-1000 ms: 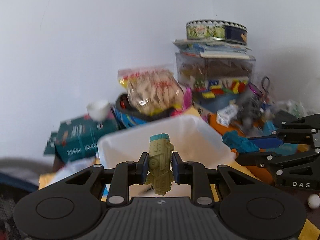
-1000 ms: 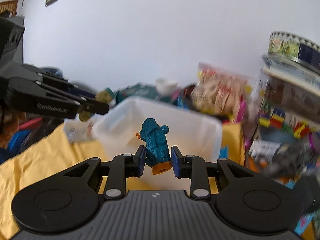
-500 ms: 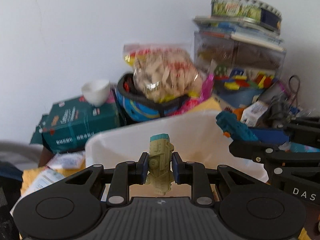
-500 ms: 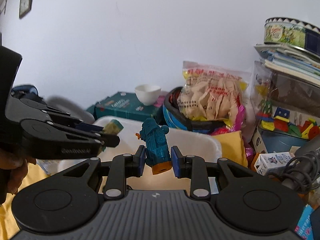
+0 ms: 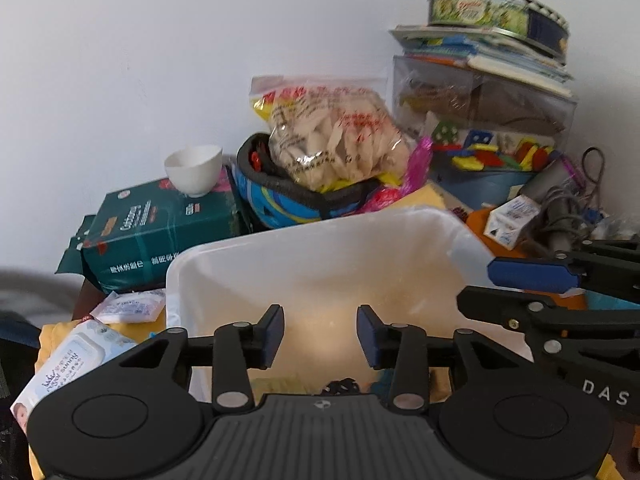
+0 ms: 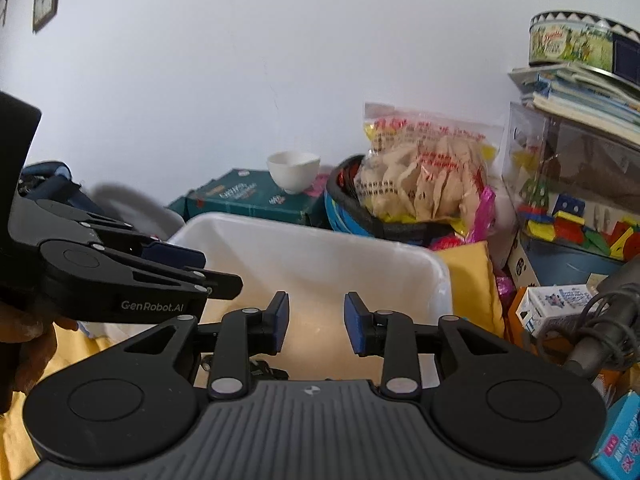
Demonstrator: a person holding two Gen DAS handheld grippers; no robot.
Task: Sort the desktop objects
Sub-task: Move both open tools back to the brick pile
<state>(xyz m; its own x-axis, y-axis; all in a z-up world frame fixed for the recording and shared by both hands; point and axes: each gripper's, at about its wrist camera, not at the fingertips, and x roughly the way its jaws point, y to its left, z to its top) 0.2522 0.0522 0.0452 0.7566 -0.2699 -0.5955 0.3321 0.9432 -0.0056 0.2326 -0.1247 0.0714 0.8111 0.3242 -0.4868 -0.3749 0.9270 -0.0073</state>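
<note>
Both hand-held grippers hang over the white bin (image 5: 312,256), side by side: the left gripper (image 5: 320,334) and the right gripper (image 6: 314,322) each show blue pads parted with nothing between them, and the jaws of both have just been opening. By my reading this is the release step, with the two small toys let go into the bin. Neither toy shows clearly now; only dark and teal scraps peek out at the near floor of the bin under the left gripper's body, too hidden to tell which way they point or how their long axes lie.

The bin itself sits with its long side running across the view, near rim under the fingers, far rim close to the green box (image 5: 160,232) and the blue helmet (image 5: 288,200).

Next, I judge, both grippers must lift clear of the rim and turn toward the loose clutter at the right, such as the small white carton (image 6: 556,304).
</note>
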